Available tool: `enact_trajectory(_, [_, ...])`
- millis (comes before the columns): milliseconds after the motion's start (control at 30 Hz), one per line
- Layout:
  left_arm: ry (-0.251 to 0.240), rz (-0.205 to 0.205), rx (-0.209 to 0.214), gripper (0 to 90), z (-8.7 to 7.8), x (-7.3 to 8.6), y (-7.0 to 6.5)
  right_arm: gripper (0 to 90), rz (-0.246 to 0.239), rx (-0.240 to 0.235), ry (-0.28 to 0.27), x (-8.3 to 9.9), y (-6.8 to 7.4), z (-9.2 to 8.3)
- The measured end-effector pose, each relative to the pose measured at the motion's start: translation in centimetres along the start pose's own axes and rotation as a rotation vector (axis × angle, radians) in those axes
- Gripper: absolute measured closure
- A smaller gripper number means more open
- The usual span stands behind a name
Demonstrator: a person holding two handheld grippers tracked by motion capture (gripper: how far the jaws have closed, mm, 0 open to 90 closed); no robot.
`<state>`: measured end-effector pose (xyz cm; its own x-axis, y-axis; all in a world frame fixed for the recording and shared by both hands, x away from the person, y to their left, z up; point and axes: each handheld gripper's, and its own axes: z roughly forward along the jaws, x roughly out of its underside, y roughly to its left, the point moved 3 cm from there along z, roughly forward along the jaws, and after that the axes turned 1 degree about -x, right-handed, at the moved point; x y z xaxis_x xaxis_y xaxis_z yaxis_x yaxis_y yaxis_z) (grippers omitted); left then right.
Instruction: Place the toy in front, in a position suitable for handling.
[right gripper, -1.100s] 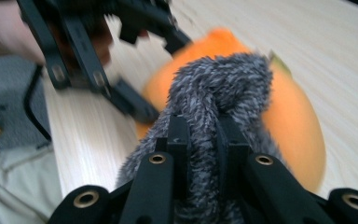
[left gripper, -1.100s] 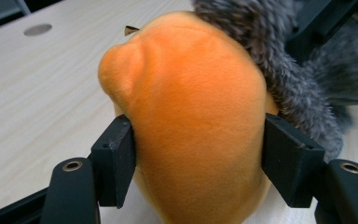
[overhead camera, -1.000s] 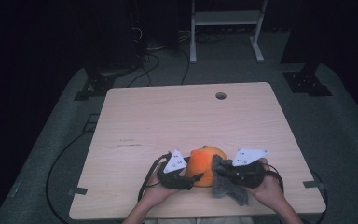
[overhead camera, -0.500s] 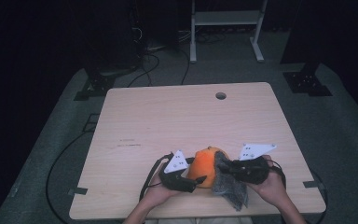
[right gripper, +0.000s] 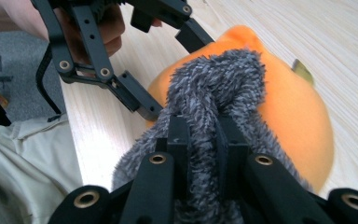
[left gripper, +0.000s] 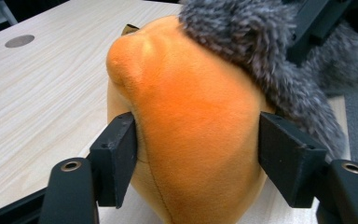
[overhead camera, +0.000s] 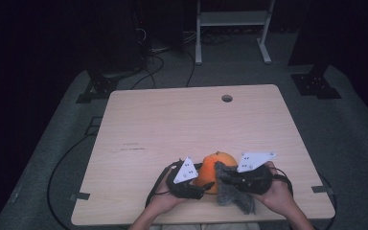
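An orange plush fruit (overhead camera: 214,165) stands near the table's front edge. My left gripper (overhead camera: 206,184) grips it from the left: in the left gripper view both pads (left gripper: 116,158) press into the plush (left gripper: 196,126), and the jaws have just been closing on it. My right gripper (right gripper: 200,140) is shut on a bunched grey fuzzy cloth (right gripper: 214,84). The cloth lies against the plush's upper right side (right gripper: 293,107), and its loose end hangs toward the table edge (overhead camera: 237,199). The left gripper (right gripper: 170,70) also shows in the right gripper view.
The light wooden table (overhead camera: 172,124) has a round cable hole (overhead camera: 227,98) at the back. A white metal rack (overhead camera: 232,28) stands behind it, with cables (overhead camera: 163,52) and black stand bases (overhead camera: 316,84) on the grey floor.
The right gripper with the grey cloth shifted slightly over the plush's right side. The left hand and the plush stayed almost in place.
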<state>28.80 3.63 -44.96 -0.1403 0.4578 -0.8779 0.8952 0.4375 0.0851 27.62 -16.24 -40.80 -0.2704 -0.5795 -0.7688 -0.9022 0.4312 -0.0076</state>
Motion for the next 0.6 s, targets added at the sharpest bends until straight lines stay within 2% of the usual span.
enact_trajectory(67, [0.008, 0.025, -0.004, 29.5, 0.1, -0.1, -0.3, 77.9, 0.018, -0.012, -0.026, -0.2, 0.1, -0.4])
enact_trajectory(167, [0.015, 0.052, -0.012, 29.0, 0.2, -0.2, -0.6, 77.9, -0.005, -0.014, -0.051, -1.3, 0.9, -0.2])
enact_trajectory(267, [0.021, 0.026, -0.012, 30.0, 0.0, 0.2, 0.0, 78.0, -0.014, -0.010, -0.040, -1.2, 0.7, 0.2])
enact_trajectory(333, [0.021, 0.000, -0.008, 30.3, -0.1, 0.6, 0.4, 78.1, -0.010, 0.002, -0.016, -0.5, 0.0, 0.2])
enact_trajectory(400, [0.020, -0.009, -0.004, 30.5, -0.2, 0.7, 0.6, 78.0, 0.035, 0.001, -0.035, 0.2, -0.9, -0.3])
enact_trajectory(500, [0.020, -0.002, 0.005, 29.5, -0.2, 0.6, 0.7, 77.4, 0.135, -0.028, -0.151, 0.2, -2.0, -1.3])
enact_trajectory(600, [0.022, -0.038, 0.026, 22.7, -0.4, 0.4, 1.1, 77.6, 0.149, -0.021, -0.121, 0.6, -2.5, -0.6])
